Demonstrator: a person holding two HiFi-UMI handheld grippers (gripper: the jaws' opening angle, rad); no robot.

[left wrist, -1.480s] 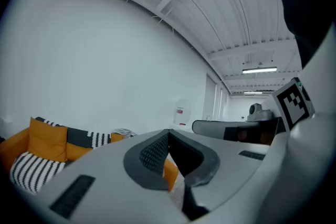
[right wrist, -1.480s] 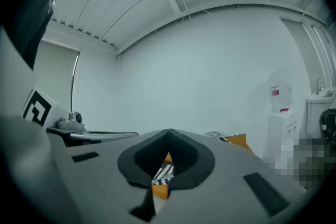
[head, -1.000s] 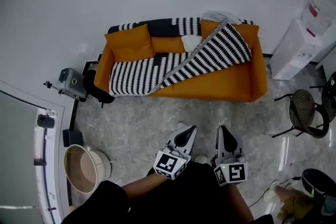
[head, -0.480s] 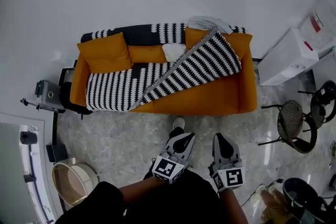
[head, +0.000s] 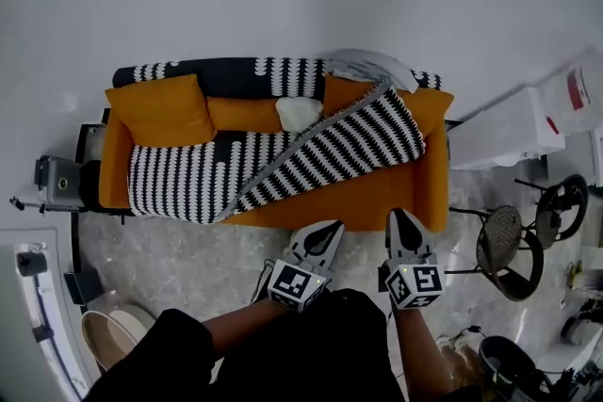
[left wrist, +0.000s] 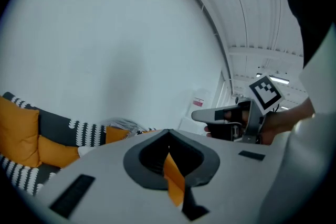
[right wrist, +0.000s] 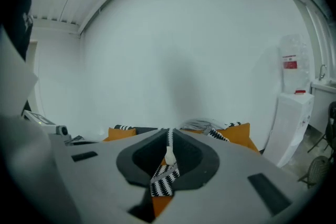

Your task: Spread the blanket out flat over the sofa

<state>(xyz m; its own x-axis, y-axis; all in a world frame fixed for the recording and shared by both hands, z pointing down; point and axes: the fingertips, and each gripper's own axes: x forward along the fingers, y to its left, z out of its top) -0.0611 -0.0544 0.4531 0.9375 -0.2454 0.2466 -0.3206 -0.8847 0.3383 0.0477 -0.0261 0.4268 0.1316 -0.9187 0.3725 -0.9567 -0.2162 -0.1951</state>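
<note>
An orange sofa (head: pixel 377 198) stands against the white wall. The black-and-white striped blanket (head: pixel 320 151) covers its left seat and backrest. The right part is folded diagonally back over itself, leaving the right seat bare. An orange cushion (head: pixel 160 108) and a small white pillow (head: pixel 300 113) lie on it. My left gripper (head: pixel 325 233) and right gripper (head: pixel 399 221) hover side by side in front of the sofa, short of its front edge, both shut and empty. Sofa and blanket show only through the thin slit between the jaws of the left gripper (left wrist: pixel 168 134) and the right gripper (right wrist: pixel 169 131).
A white cabinet-like unit (head: pixel 513 132) stands right of the sofa, with a black wire chair (head: pixel 509 249) in front of it. A camera on a stand (head: pixel 57 179) sits at the sofa's left end. A round tub (head: pixel 104 334) is on the marble floor at lower left.
The sofa has drifted left and nearer in the head view, and both grippers have come closer to its front edge. Both stay shut. The blanket has not moved.
</note>
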